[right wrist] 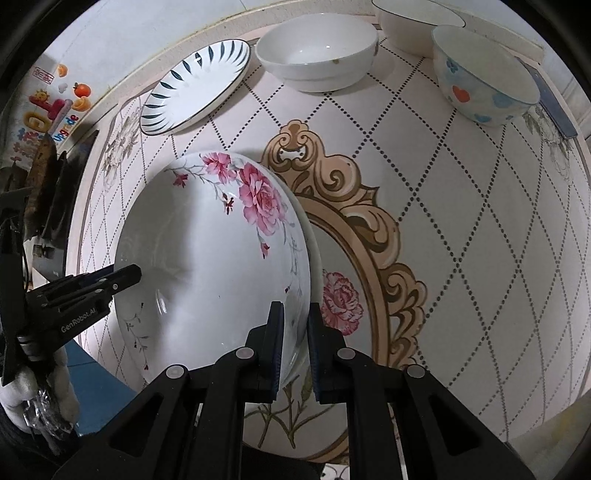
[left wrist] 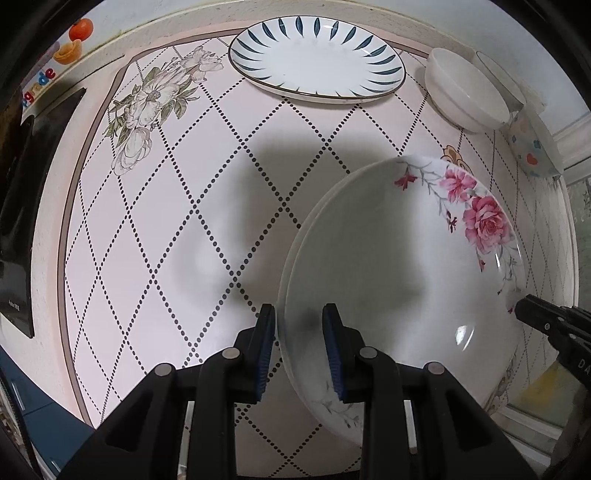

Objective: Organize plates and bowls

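A white deep plate with pink roses is tilted just above the patterned tablecloth. A second rim shows right under it, as of a stacked plate. My left gripper is shut on its left rim and my right gripper is shut on its right rim. At the back lie a blue-leaf plate, a white bowl, a dark-rimmed white bowl and a spotted bowl.
A black flat object lies off the table's left edge under a wall with fruit stickers. A blue cabinet front is below the near left edge. A gold ornamental oval is printed on the cloth.
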Motion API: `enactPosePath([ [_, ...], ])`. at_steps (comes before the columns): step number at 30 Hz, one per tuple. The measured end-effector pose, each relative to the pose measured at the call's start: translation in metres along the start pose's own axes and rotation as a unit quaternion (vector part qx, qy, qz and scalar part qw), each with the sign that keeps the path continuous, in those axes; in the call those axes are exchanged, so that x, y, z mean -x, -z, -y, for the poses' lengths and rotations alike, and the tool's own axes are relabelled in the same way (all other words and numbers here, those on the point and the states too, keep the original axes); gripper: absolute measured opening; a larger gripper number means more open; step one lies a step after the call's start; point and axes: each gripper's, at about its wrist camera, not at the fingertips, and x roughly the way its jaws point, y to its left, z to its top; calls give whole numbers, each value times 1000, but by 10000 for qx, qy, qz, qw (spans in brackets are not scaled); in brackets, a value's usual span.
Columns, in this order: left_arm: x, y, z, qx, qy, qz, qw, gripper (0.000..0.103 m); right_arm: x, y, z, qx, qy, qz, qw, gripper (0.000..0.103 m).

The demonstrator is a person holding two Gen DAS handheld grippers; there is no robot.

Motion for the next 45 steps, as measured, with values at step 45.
enactPosePath([
  [45, -30, -188, -58, 1417, 409, 60, 9890, 17, -89, -334, -82, 793, -438, -529, 9945, 12],
])
